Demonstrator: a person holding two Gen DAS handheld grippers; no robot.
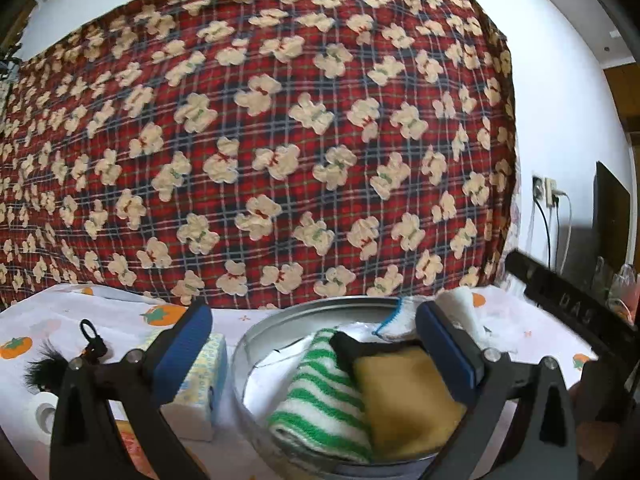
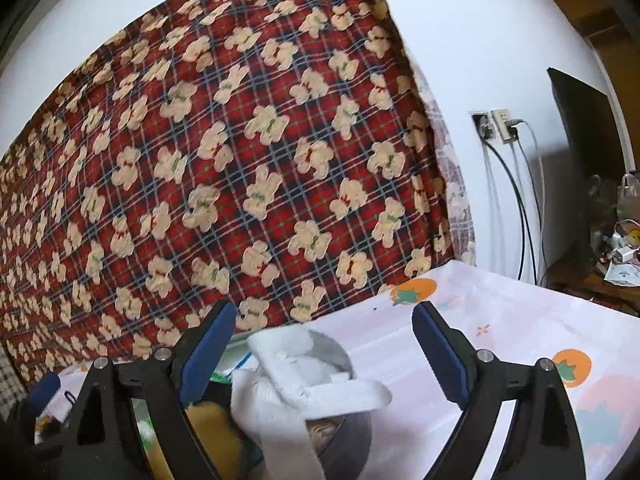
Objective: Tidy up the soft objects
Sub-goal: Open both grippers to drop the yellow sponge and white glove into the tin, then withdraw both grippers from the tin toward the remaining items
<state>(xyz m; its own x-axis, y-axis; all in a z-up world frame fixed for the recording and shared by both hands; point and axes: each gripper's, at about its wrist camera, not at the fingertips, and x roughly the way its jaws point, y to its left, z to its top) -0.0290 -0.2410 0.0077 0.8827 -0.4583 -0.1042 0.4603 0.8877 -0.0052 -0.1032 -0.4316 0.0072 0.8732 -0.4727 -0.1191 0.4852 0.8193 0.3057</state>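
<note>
With both tools spread wide and gripping nothing, my left tool (image 1: 314, 344) straddles the metal bowl (image 1: 256, 332) holding the green-striped towel (image 1: 320, 396) and yellow cloth (image 1: 404, 396); my right tool (image 2: 324, 344) frames the white cloth (image 2: 304, 384) draped on the bowl's rim.

The left claw (image 1: 314, 344) is wide open and holds nothing. The right claw (image 2: 324, 344) is wide open too. Both point nearly level, tipped a little down.
</note>
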